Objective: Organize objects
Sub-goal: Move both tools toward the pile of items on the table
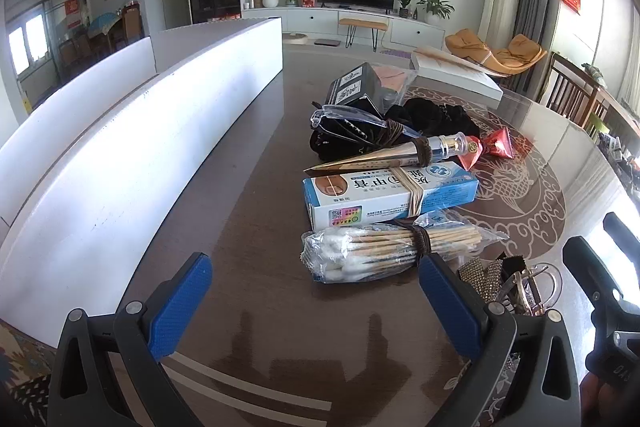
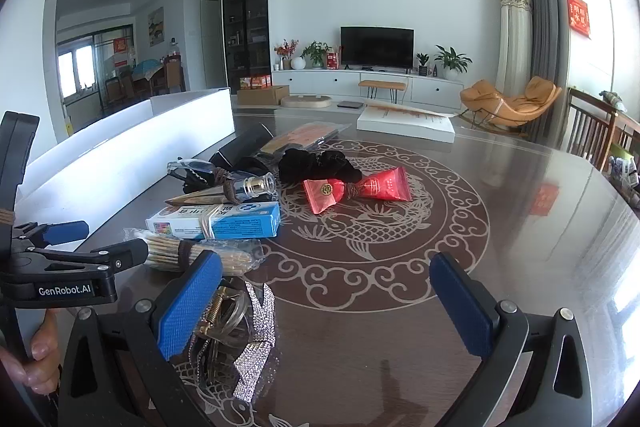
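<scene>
A row of bundled items lies on the brown table. A bag of cotton swabs (image 1: 384, 251) (image 2: 192, 253) is nearest, then a blue-white box (image 1: 390, 197) (image 2: 218, 221), a cone-shaped bottle (image 1: 396, 153) (image 2: 236, 189), a red candy pair (image 1: 494, 147) (image 2: 356, 189), black cloth (image 1: 432, 117) (image 2: 316, 161) and a black box (image 1: 354, 87). A rhinestone hair clip (image 2: 240, 319) (image 1: 504, 283) lies by my right gripper's left finger. My left gripper (image 1: 316, 303) is open and empty, just short of the swabs. My right gripper (image 2: 326, 301) is open and empty above the table.
A long white tray wall (image 1: 132, 155) (image 2: 132, 147) runs along the left of the table. A white flat box (image 1: 456, 73) (image 2: 404, 125) lies at the far side. Wooden chairs (image 2: 592, 135) stand to the right. The left gripper shows in the right wrist view (image 2: 60, 267).
</scene>
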